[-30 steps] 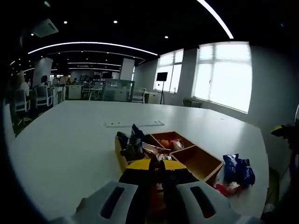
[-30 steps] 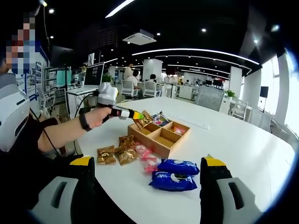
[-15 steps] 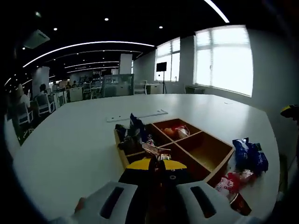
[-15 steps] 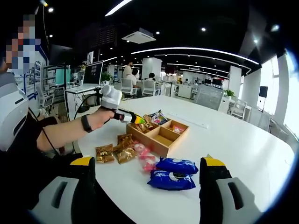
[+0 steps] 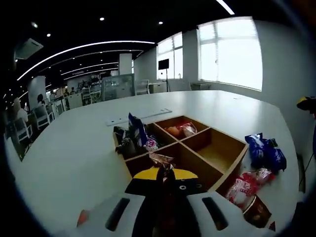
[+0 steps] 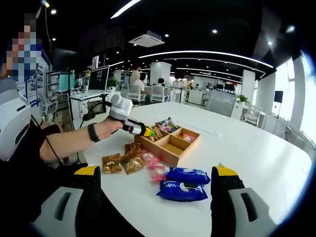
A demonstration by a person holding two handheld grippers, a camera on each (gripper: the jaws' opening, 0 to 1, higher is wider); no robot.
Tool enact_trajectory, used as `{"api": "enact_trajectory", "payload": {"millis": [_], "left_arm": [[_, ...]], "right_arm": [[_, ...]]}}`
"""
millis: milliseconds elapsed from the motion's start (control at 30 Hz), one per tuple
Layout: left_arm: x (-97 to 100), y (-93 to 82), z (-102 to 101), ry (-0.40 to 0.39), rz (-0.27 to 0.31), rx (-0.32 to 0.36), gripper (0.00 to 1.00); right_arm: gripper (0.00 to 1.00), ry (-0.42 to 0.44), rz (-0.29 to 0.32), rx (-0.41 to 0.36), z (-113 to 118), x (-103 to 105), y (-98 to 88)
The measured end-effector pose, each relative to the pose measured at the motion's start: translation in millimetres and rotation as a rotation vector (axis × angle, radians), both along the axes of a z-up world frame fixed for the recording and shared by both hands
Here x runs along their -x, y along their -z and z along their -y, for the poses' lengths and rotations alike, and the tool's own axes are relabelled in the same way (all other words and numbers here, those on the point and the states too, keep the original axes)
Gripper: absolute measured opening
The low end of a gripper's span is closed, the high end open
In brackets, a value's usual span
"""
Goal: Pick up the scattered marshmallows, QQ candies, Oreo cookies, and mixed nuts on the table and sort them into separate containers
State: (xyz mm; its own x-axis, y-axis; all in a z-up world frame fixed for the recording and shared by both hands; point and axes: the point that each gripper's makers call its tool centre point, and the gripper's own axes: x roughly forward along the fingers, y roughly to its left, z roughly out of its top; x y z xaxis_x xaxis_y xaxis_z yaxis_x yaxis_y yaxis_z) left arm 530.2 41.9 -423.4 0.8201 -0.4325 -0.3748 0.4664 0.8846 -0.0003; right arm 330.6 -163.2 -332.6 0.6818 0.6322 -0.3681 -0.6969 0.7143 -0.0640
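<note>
Mid-delivery: left gripper (image 5: 164, 174), jaws clamped on a brown nut packet (image 5: 161, 159), poised over the near compartment of the wooden tray (image 5: 224, 170) mid-desk. Right gripper (image 6: 155, 190) spread apart, idle, above blue Oreo packs (image 6: 183, 183) near the desk's front edge. Next, probably: lower, release into that compartment, then back to the loose packets beside the tray.

Wooden tray (image 6: 174, 150) is a warm brown on a plain white table (image 6: 256, 163). Oreo packs (image 6: 183, 183) are bright blue, the nut packets (image 6: 122, 162) gold-brown, candy wrappers (image 6: 154, 168) pinkish-red. Both grippers have yellow-and-black tips on the jaws.
</note>
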Motion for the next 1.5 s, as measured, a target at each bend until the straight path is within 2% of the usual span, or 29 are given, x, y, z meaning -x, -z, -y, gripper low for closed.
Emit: {"api": "enact_trajectory", "payload": {"millis": [200, 433, 600, 700, 767, 900, 1033, 1067, 1133, 1233, 1367, 1500], "left_arm": [[7.6, -2.4, 5, 0.016, 0.027, -0.054, 0.14], [2.3, -3.1, 1, 0.019, 0.03, -0.068, 0.16], [3.3, -4.4, 0, 0.012, 0.046, -0.087, 0.21], [-0.4, -7.7, -2, -0.002, 0.055, -0.052, 0.3], [2.4, -8.2, 0, -0.001, 0.057, -0.043, 0.3], [0.3, -10.0, -1, -0.008, 0.065, -0.034, 0.33], [-0.7, -16.0, -2, -0.019, 0.099, -0.032, 0.43], [1.5, -16.5, -1, -0.021, 0.101, -0.032, 0.44], [5.3, -16.6, -1, -0.027, 0.094, -0.023, 0.44], [9.1, -18.3, -1, -0.031, 0.099, -0.002, 0.51], [8.0, -19.0, -3, -0.029, 0.095, 0.038, 0.59], [6.8, -20.4, -7, -0.028, 0.099, 0.044, 0.65]], "right_arm": [[0.88, -0.005, 0.001, -0.002, -1, 0, -0.1], [0.88, -0.011, 0.001, 0.004, -2, 2, 1.2], [0.88, -0.01, 0.002, 0.001, -2, 1, 1.1], [0.88, -0.011, 0.001, 0.0, -2, 1, 1.3], [0.88, -0.01, 0.0, 0.001, -2, 1, 1.8], [0.88, -0.012, 0.0, 0.003, -2, 1, 2.0], [0.88, -0.011, 0.001, 0.002, -2, 1, 1.6], [0.88, -0.011, 0.0, 0.003, -2, 1, 1.7], [0.88, -0.012, 0.002, 0.003, -2, 1, 1.1], [0.88, -0.013, 0.003, 0.004, -2, 1, 0.6], [0.88, -0.01, 0.002, 0.003, -2, 1, 1.4], [0.88, -0.008, 0.002, 0.003, -2, 1, 1.6]]}}
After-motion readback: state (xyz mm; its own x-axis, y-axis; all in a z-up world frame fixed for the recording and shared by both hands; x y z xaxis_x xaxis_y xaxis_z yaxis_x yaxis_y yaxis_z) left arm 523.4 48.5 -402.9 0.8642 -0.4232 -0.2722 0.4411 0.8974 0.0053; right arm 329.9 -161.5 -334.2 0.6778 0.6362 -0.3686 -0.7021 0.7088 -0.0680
